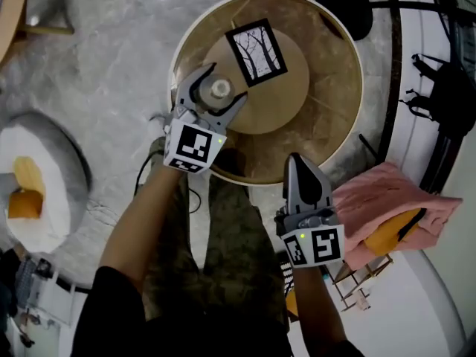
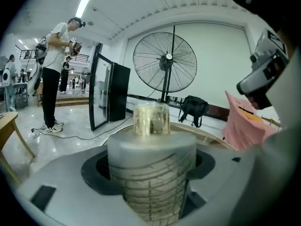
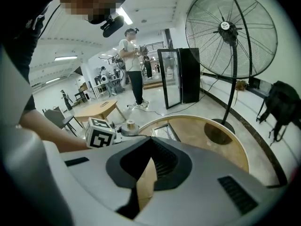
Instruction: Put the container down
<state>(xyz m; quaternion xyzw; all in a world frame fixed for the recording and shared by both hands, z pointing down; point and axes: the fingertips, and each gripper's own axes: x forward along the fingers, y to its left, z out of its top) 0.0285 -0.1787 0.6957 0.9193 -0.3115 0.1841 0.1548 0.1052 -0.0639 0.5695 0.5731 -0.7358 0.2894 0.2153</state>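
The container [image 1: 220, 90] is a ribbed pale cylinder with a grey lid and a gold knob. My left gripper [image 1: 222, 85] is shut on it, over the left edge of the raised disc on the round wooden table [image 1: 335, 125]. Whether its base touches the wood is hidden. In the left gripper view the container [image 2: 151, 173] fills the space between the jaws of that gripper [image 2: 151, 187]. My right gripper [image 1: 296, 160] is shut and empty at the table's near rim. In the right gripper view that gripper [image 3: 143, 178] faces the table [image 3: 207, 140] and the container [image 3: 128, 125].
A black-and-white marker card [image 1: 256, 50] lies on the disc. Pink cloth on a wooden rack [image 1: 387, 207] stands to the right. A fan base [image 1: 343, 6] and a black bag [image 1: 446, 88] are behind. A white round seat with orange items [image 1: 30, 192] is at left.
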